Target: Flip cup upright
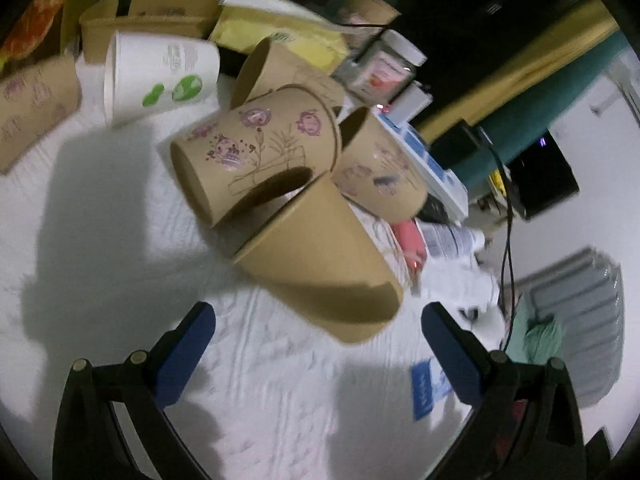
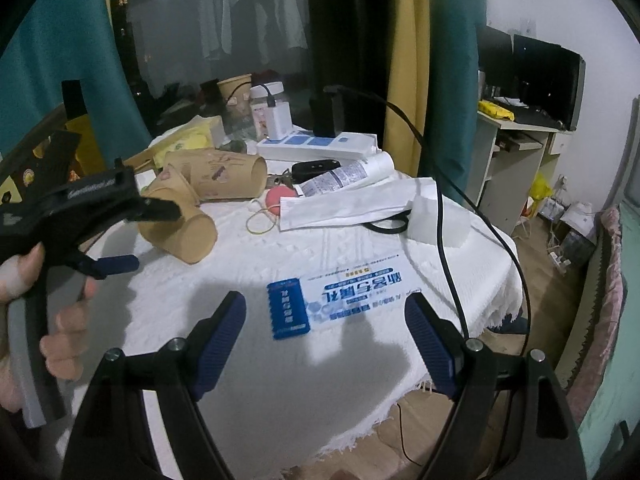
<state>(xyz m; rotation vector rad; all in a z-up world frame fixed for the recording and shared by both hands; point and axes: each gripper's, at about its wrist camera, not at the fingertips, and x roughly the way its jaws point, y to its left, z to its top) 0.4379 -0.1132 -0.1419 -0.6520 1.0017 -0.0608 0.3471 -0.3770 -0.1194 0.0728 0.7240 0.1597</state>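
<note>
- White tablecloth [image 1: 100, 208] carries a pile of paper cups
- Plain brown cup [image 1: 320, 264] lies on its side at centre, mouth toward 5 o'clock
- Left gripper [image 1: 318, 316] at 6 o'clock, jaws spread, empty
- Right gripper [image 2: 326, 320] likewise spread, empty

Just ahead of the right gripper's fingers, a white and blue packet [image 2: 352, 296] on the cloth carries large blue Chinese characters lying upside down to this camera, while the raised lettering on the left tool's black body [image 2: 94, 190] is too blurred to read.
</note>
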